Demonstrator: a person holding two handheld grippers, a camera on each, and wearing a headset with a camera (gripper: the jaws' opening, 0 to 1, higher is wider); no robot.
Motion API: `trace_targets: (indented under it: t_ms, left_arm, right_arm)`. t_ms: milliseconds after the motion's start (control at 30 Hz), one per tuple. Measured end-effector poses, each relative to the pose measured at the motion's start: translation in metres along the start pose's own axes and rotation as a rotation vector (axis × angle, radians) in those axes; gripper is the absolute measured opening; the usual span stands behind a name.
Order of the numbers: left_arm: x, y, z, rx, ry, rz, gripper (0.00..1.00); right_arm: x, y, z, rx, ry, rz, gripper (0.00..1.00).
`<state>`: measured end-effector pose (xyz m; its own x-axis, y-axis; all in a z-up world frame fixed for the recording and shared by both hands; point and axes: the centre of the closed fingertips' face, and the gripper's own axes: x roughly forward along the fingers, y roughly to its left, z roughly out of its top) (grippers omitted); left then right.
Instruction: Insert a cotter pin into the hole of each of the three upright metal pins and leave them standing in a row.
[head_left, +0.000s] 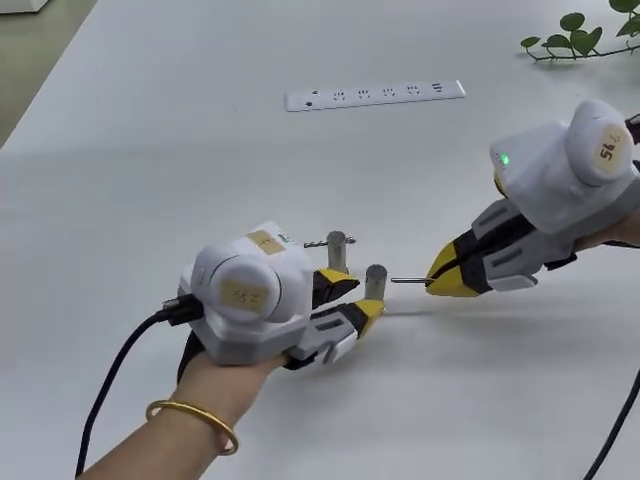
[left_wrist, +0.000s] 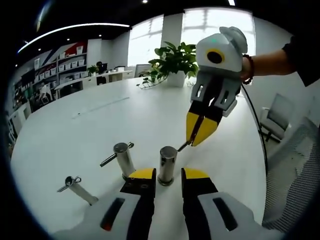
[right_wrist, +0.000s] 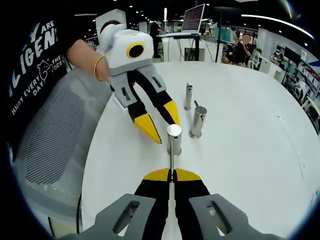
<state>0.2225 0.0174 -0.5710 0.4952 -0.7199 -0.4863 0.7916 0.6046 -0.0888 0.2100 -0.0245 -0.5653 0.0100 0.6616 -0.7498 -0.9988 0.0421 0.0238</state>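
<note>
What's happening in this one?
A person works at a white table with a tool in each hand. The right tool, shut on a cotter pin, points it at the top of the nearest metal pin, which stands just ahead of the open left tool. The middle metal pin and far metal pin already carry cotter pins.

Head view: bright, flat, diffuse overhead light. White table (head_left: 200, 150) nearly washed out, shadows on it soft and faint. Sharp, no motion blur. Left gripper view: windows (left_wrist: 215, 25) blown out, scene backlit; ceiling strip (left_wrist: 75, 26) flares, room goes dim twd the left. Right gripper view: lit by ceiling spots (right_wrist: 165, 12), bkgd darker, hot glare on top of pin (right_wrist: 174, 131); thin cotter pin (right_wrist: 171, 157) resolves clean. Both fisheyes bend hard at edges; my jaws at bottom slightly soft
</note>
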Motion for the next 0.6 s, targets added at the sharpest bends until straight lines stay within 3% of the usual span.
trace_targets:
  t_ms: [600]
  left_arm:
    - [0.016,0.002,-0.009,-0.013,0.032,0.007,0.15]
  right_arm:
    - [0.004,-0.005,0.000,-0.011,-0.008,0.018,0.00]
